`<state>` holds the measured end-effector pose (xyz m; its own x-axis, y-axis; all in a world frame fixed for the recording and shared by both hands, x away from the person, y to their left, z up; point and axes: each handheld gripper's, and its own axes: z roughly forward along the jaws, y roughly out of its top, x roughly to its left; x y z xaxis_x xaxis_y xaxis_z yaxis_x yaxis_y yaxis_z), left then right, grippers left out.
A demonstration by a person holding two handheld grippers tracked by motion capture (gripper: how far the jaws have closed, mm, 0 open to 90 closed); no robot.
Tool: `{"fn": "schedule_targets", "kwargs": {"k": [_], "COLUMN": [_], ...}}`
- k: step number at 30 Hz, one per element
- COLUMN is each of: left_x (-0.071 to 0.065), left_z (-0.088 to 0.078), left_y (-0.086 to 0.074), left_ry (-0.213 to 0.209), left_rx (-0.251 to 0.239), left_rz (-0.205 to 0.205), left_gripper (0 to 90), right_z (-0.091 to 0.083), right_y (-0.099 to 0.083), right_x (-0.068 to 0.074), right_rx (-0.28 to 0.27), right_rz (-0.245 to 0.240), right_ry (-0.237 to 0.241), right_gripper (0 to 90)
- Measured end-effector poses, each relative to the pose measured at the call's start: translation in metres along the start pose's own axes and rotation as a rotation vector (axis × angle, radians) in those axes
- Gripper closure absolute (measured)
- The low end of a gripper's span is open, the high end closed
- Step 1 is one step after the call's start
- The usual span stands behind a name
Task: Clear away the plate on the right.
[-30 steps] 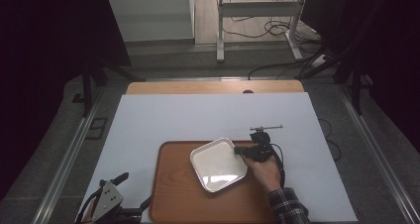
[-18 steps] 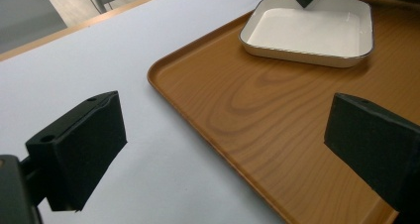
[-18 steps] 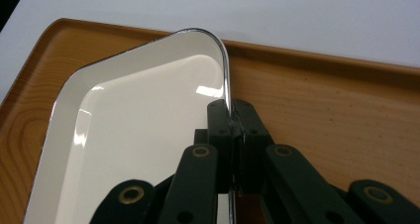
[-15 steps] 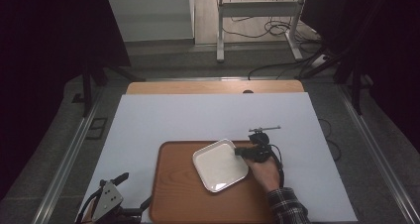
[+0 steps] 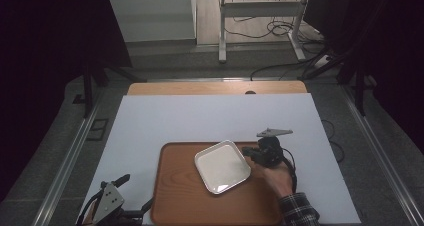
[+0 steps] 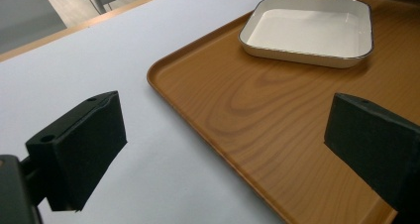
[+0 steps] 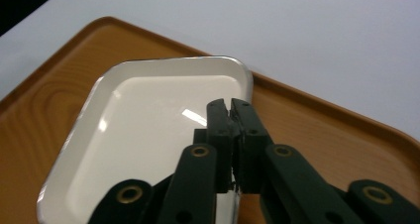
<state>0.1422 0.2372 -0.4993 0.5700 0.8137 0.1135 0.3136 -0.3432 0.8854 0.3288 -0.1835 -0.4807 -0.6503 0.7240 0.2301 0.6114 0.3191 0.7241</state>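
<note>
A white square dish (image 5: 222, 166) is seen lying on a wooden tray (image 5: 180, 201) set on a white-covered table (image 5: 200, 118). The dish's right edge is met by the right gripper (image 5: 248, 158), carried in a hand (image 5: 277, 178) with a plaid cuff. The left gripper (image 5: 134, 193) is seen low at the table's near left corner, just beside the tray, its jaws spread apart.
</note>
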Motion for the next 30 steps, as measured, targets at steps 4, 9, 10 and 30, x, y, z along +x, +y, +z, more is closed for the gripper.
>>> {"fn": "schedule_targets", "kwargs": {"k": [4, 9, 10, 30], "left_x": [0.0, 0.0, 0.0, -0.001], "left_z": [0.0, 0.0, 0.0, 0.0], "left_y": [0.0, 0.0, 0.0, 0.0], "left_ry": [0.0, 0.0, 0.0, 0.001], "left_rx": [0.0, 0.0, 0.0, 0.0], "left_rz": [0.001, 0.0, 0.0, 0.004], "left_gripper": [2.4, 2.4, 2.4, 2.4], "right_z": [-0.004, -0.007, -0.007, -0.009], "right_y": [-0.003, -0.005, -0.006, -0.048], "right_x": [0.013, 0.031, 0.034, 0.08], "right_rx": [0.012, 0.027, 0.031, 0.155], "right_rz": [-0.053, -0.087, -0.093, -0.189], "right_ry": [0.035, 0.076, 0.079, 0.209], "right_gripper": [89.1, 89.1, 89.1, 89.2]}}
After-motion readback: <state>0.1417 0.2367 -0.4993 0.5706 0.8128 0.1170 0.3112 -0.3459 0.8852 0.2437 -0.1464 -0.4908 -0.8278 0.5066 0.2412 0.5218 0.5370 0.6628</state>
